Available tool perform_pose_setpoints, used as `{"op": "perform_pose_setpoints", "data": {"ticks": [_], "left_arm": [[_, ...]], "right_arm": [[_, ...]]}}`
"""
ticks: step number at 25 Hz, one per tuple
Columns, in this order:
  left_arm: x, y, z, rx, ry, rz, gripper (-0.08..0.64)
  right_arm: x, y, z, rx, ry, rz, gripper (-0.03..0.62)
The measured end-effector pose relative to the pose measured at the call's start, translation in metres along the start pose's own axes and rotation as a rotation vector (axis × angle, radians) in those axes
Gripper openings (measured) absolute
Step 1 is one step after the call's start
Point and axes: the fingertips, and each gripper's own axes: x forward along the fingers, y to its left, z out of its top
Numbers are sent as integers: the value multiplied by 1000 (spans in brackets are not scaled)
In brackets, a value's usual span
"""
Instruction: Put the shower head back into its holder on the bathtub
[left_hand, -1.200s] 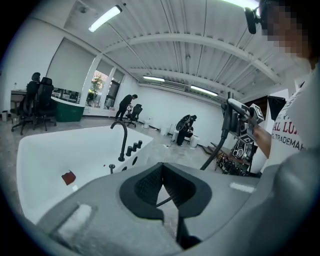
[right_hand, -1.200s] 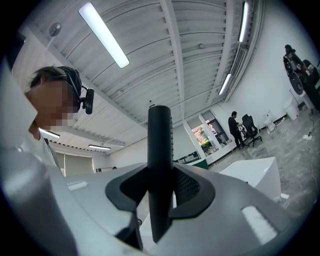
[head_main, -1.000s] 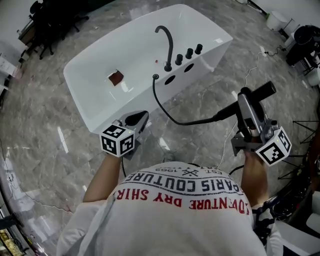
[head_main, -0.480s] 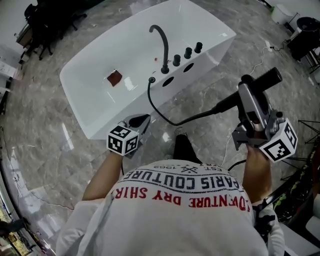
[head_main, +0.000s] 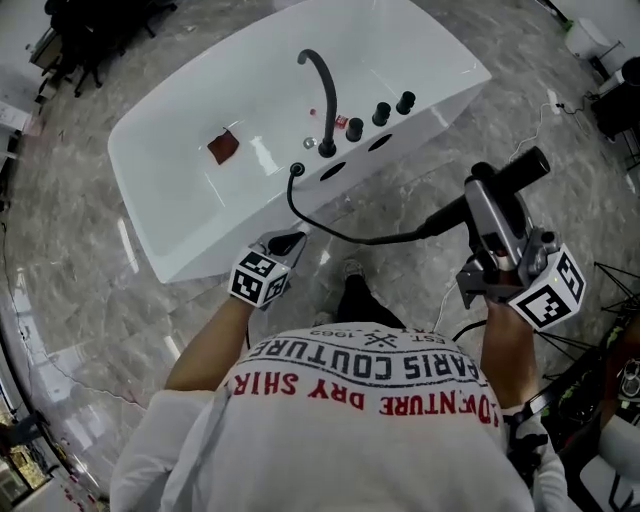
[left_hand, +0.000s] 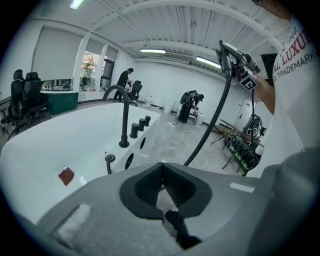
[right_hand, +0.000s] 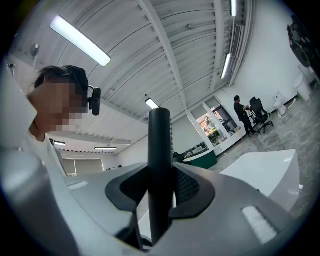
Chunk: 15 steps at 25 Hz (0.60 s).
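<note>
The shower head (head_main: 528, 167) is partly hidden by the right gripper (head_main: 488, 196).

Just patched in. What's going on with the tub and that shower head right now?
A person holds the shower head in the right gripper, jaws clamped on its black handle, out over the floor beside the bathtub. Its hose loops back to a round fitting on the tub rim near the faucet. The left gripper is shut and empty, low by the tub's side. The shower head is not yet back on the tub.
</note>
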Motion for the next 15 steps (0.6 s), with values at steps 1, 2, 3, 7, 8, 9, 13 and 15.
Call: {"op": "perform_pose_setpoints", "data": {"ticks": [1, 2, 3, 7, 8, 9, 13, 15], "left_arm": [[9, 7, -6, -11, 16, 16, 5], [17, 13, -12, -28, 31, 32, 25], [23, 19, -18, -50, 44, 49, 67], [42, 45, -37, -148, 64, 137, 117], [46, 52, -41, -168, 67, 162, 128], [51, 60, -44, -185, 70, 187, 142], [71, 85, -70, -255, 108, 252, 152], [81, 97, -85, -285, 133, 268, 152]], "right_arm": [[3, -6, 0, 3, 7, -1, 124], [6, -13, -1, 6, 17, -2, 124], [10, -19, -2, 11, 29, -4, 124], [24, -39, -10, 36, 74, -8, 124], [28, -44, -11, 42, 82, -7, 124], [31, -49, -14, 46, 89, -5, 124], [39, -64, -27, 66, 123, -2, 124], [43, -70, -34, 71, 141, -4, 124]]}}
